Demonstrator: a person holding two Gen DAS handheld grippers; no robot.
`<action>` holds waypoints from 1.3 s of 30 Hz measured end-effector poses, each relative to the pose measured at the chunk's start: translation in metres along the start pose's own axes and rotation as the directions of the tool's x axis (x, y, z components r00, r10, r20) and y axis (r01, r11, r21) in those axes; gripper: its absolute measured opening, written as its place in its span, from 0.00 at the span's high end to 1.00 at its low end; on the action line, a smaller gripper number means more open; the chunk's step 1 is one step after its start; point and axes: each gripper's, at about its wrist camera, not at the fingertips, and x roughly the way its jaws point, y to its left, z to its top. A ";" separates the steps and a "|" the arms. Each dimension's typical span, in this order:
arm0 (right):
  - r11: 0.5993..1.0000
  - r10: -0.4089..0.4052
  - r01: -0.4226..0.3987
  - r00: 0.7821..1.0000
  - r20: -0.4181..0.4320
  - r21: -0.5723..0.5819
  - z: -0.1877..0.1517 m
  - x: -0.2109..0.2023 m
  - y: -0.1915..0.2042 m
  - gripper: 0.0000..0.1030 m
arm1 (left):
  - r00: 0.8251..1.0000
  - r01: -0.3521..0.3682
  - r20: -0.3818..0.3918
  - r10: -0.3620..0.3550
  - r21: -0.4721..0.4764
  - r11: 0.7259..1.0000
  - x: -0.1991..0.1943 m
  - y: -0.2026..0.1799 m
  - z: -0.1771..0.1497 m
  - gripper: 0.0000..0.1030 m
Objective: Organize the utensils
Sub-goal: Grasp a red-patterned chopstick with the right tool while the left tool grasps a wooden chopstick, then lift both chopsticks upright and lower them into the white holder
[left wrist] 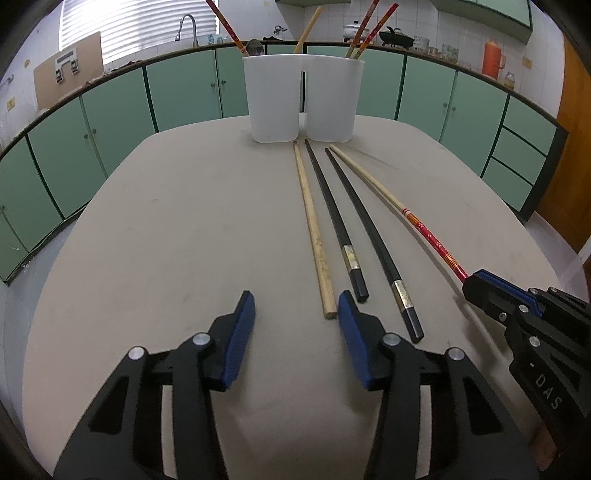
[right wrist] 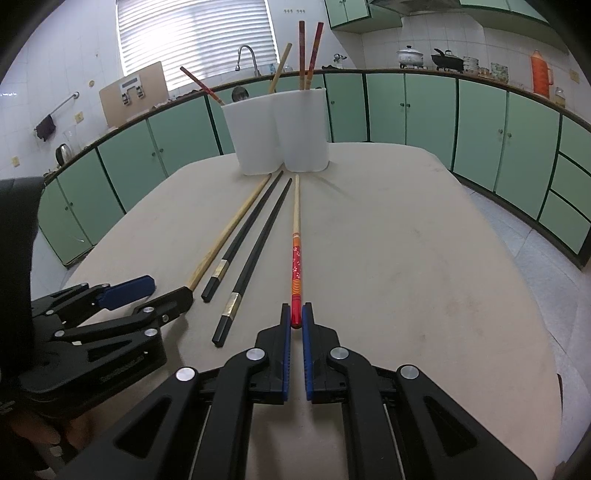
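Several chopsticks lie side by side on the beige table: a plain wooden one, two black ones, and a red-handled one. My right gripper is shut on the red-handled chopstick at its thick end; the chopstick still rests along the table. My left gripper is open and empty, its right finger just beside the wooden chopstick's near end. A white two-compartment holder stands at the table's far edge with several chopsticks and a spoon in it.
Green kitchen cabinets curve around behind the table. The counter carries a faucet, pots and an orange thermos. The table edge drops off at right to a tiled floor.
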 end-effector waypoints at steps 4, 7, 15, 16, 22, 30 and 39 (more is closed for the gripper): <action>1.000 -0.001 0.001 1.000 0.000 -0.001 0.000 0.000 0.000 0.94 | 1.000 0.009 0.000 -0.009 0.005 1.000 0.000 -0.004 0.001 0.72; 1.000 -0.002 0.002 1.000 0.003 -0.006 0.000 -0.002 0.001 0.94 | 1.000 0.023 -0.003 -0.023 0.012 1.000 0.002 -0.008 0.001 0.88; 1.000 0.002 -0.002 1.000 0.014 -0.015 0.000 -0.003 0.001 0.94 | 0.999 0.047 0.028 -0.047 -0.009 0.999 -0.004 -0.005 0.001 0.94; 1.000 0.003 -0.002 1.000 0.017 -0.016 0.000 -0.004 0.002 0.94 | 0.998 0.045 0.039 -0.044 -0.005 0.999 -0.006 -0.006 0.002 0.94; 0.999 -0.009 0.010 0.999 0.052 -0.034 0.003 -0.012 0.004 0.94 | 0.995 0.016 0.100 -0.018 0.018 1.000 -0.021 -0.008 0.004 0.94; 0.995 -0.023 0.035 0.991 0.129 -0.089 0.016 -0.030 0.008 0.94 | 0.978 -0.005 0.208 -0.001 0.029 1.000 -0.053 -0.005 0.016 0.94; 0.994 -0.001 0.024 0.979 0.206 -0.107 0.040 -0.053 0.003 0.94 | 0.949 -0.002 0.316 -0.004 0.019 1.000 -0.088 0.001 0.038 0.94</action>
